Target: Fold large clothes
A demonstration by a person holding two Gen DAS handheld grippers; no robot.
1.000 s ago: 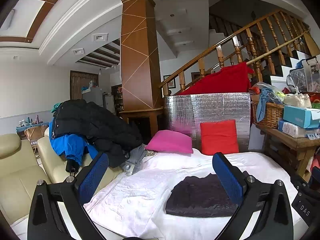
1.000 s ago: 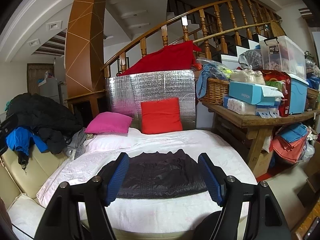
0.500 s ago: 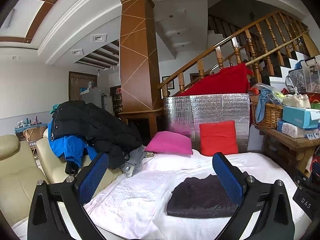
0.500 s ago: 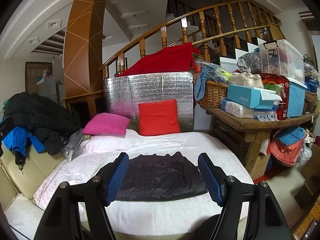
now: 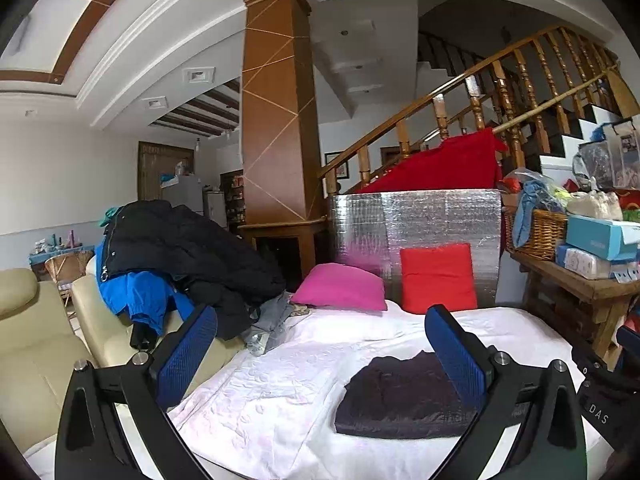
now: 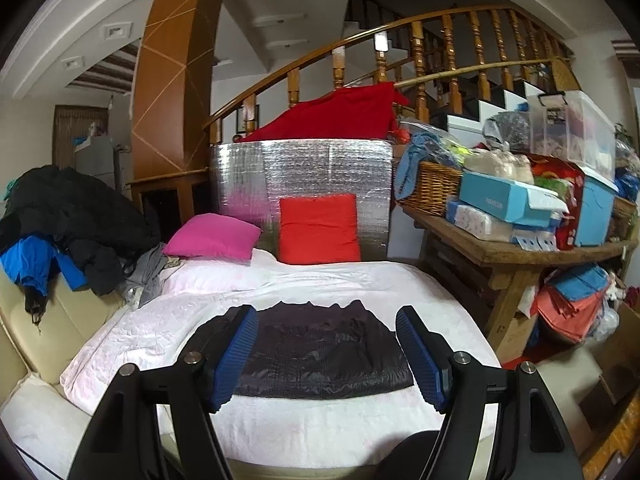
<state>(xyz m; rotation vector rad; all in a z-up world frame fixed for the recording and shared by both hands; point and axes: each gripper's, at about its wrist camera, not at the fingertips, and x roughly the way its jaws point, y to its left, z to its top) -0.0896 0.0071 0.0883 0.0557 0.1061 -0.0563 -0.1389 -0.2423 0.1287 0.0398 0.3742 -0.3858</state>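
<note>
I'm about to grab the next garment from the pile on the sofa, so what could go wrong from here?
1. The black coat tops a tangled pile over a blue jacket; pulling one may drag the others off the sofa.
2. The folded dark garment lies near the front of the white cover; a bulky coat laid beside it could muss it.
3. Both grippers are open and empty, left gripper, right gripper, and thick padding may slip from a shallow pinch.

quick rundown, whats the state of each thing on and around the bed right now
dark garment: folded flat on the white cover
left gripper: open, empty
right gripper: open, empty, above the garment
pink pillow: lying flat
red cushion: propped upright
black coat pile: heaped, unfolded
</note>
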